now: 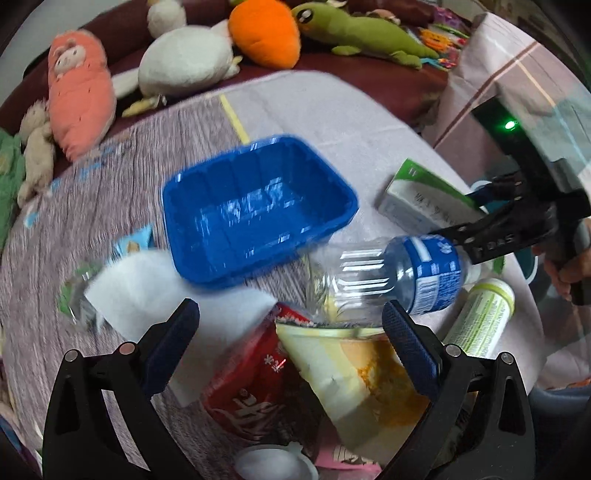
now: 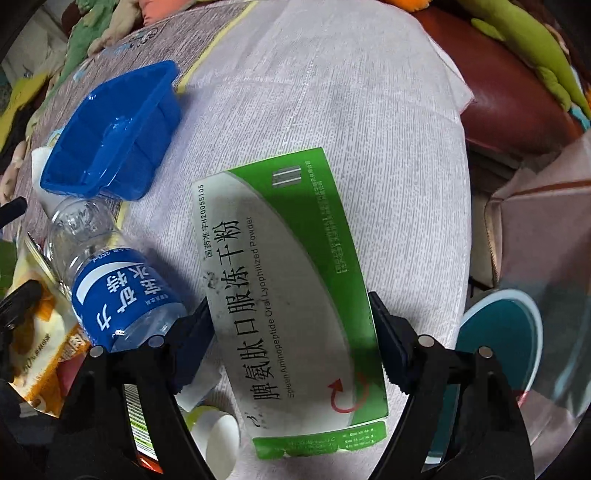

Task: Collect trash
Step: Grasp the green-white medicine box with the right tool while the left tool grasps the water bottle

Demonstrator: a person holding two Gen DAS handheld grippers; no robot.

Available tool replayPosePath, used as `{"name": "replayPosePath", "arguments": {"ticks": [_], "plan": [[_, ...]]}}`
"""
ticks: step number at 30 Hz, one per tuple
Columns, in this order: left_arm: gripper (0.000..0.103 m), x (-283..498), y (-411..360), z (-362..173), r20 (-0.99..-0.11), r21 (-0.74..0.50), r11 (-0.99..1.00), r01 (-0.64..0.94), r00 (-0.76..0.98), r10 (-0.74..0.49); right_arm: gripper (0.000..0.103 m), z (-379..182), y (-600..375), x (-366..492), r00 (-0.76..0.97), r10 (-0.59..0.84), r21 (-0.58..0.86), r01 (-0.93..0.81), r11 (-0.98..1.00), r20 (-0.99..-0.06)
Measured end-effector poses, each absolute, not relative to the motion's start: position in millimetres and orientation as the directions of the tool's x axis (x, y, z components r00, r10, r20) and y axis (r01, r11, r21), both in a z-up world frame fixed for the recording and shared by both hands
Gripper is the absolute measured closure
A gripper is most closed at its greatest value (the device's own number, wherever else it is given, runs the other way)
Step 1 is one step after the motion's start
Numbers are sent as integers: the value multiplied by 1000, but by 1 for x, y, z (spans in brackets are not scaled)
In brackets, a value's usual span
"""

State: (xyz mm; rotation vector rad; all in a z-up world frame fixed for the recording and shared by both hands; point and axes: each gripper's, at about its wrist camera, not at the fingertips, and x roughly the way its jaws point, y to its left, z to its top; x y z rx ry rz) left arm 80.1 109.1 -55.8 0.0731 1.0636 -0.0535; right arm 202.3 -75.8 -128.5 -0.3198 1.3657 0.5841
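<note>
The right gripper [image 2: 291, 338] straddles the near end of the green-and-white box [image 2: 291, 280], a pad at each long edge; whether they pinch it I cannot tell. Left of the box lies a clear bottle [image 2: 110, 280] with a blue label, and beyond that the blue tray [image 2: 110, 144], empty on the cloth [image 2: 369, 110]. The left gripper [image 1: 291, 332] hangs released above a red packet [image 1: 251, 387] and a yellow packet [image 1: 351, 376], nearer than the tray [image 1: 258, 214]. Plush toys [image 1: 266, 29] lie farthest back.
</note>
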Motion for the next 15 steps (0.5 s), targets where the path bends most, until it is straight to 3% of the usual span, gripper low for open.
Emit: {"name": "replayPosePath", "arguments": {"ticks": [7, 15], "plan": [[4, 99, 66, -37, -871, 127, 924, 359, 486, -69, 29, -102, -106, 200, 124, 267, 175, -490, 854, -956], [4, 123, 16, -64, -934, 194, 720, 666, 349, -71, 30, -79, -147, 196, 134, 309, 230, -413, 881, -942]]}}
